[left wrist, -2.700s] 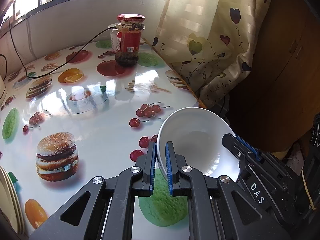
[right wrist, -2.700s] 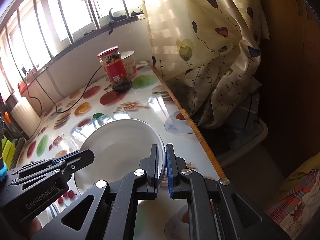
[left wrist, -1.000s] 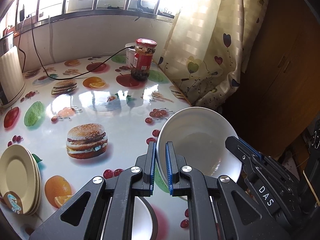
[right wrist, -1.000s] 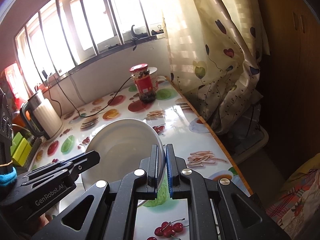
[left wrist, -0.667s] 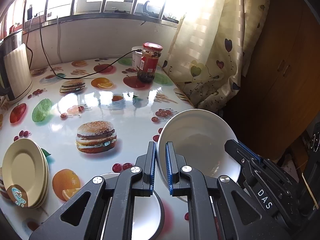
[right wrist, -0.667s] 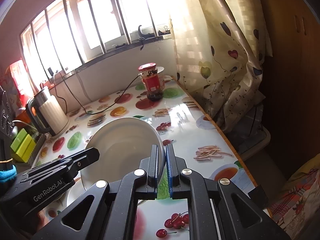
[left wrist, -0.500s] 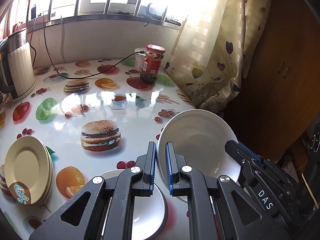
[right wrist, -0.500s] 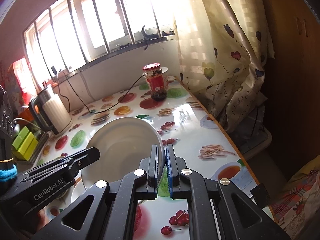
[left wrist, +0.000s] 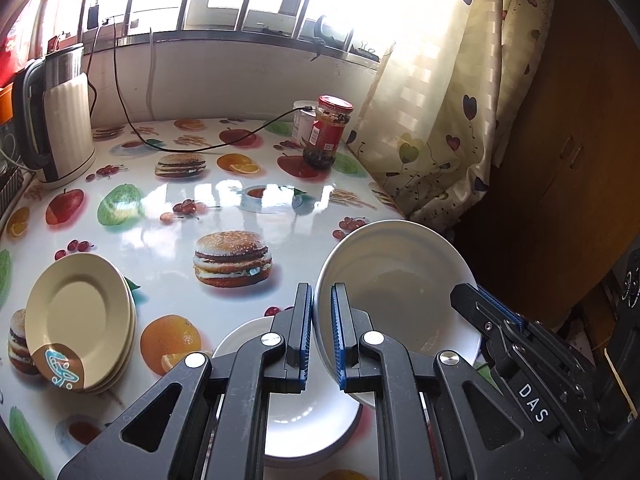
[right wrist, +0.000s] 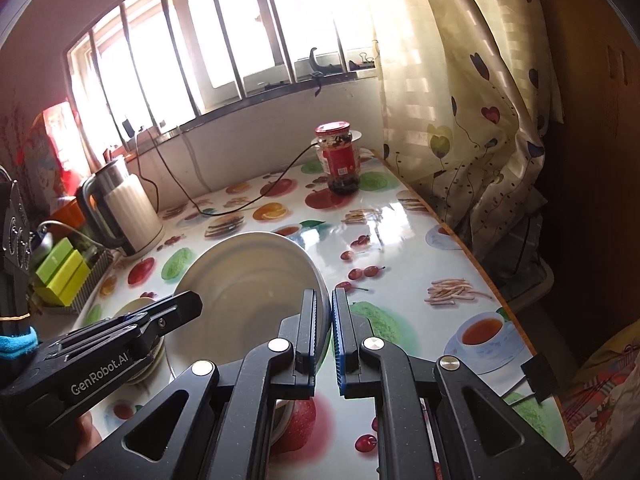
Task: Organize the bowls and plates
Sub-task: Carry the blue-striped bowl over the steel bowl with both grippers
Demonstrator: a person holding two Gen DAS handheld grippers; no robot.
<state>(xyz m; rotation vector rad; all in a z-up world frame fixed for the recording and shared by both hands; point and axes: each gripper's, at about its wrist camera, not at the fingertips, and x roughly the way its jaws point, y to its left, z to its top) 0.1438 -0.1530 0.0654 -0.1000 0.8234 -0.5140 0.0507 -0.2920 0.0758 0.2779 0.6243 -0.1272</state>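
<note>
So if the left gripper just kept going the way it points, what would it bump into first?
Nothing beyond the white bowl its jaws already clamp. Past that rim, probably the tabletop, near the hamburger print; depth is unclear.

Home kitchen or dining corner. Food-print oilcloth table (left wrist: 132, 236) ahead of jaws; kettle (left wrist: 60, 120) far left, jar (left wrist: 330, 132) beyond, heart curtain (left wrist: 444, 92) right, barred window (right wrist: 224, 40) behind.

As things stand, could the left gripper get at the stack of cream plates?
Probably not yet: the left gripper is shut on the white bowl's rim, shared with the right gripper. The bare tabletop leaves the way to the cream plates otherwise free.
</note>
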